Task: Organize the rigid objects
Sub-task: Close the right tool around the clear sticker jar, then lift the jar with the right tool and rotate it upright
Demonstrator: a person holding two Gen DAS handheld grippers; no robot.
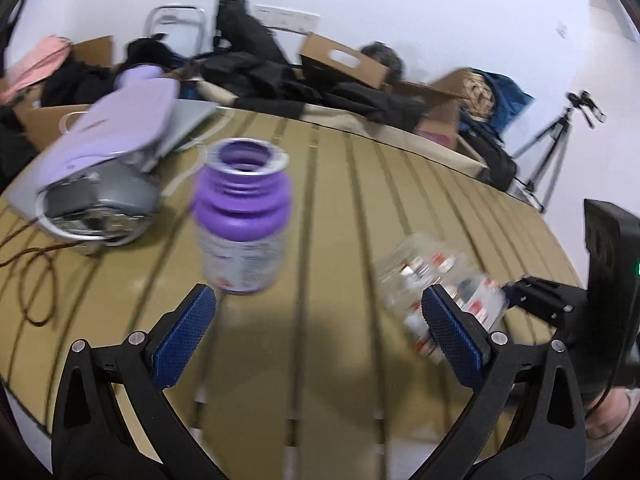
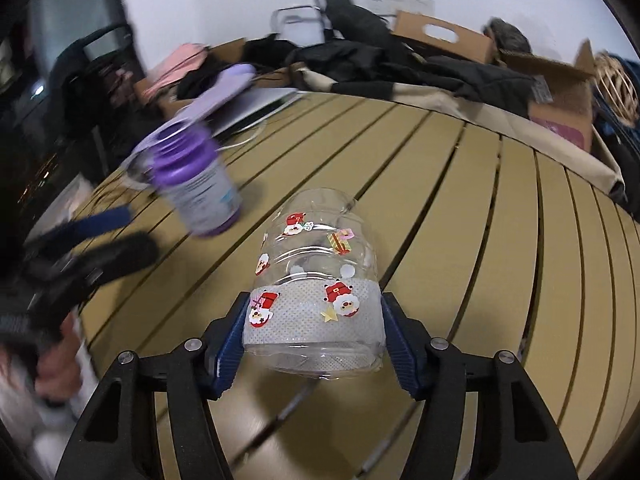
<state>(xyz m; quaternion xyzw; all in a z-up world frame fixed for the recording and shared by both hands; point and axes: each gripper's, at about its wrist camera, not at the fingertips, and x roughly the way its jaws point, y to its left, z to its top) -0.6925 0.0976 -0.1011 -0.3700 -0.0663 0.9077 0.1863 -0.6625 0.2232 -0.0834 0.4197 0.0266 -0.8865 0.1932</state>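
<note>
A purple open-topped bottle with a white label stands on the slatted table; it also shows in the right wrist view. My left gripper is open and empty, just short of the bottle. My right gripper is shut on a clear plastic jar with Santa stickers and a white band, held tilted just above the table. The jar also shows blurred in the left wrist view, right of my left gripper.
A lilac and grey appliance with a cord sits on a laptop at the table's far left. Cardboard boxes, dark clothes and a tripod lie beyond the far edge.
</note>
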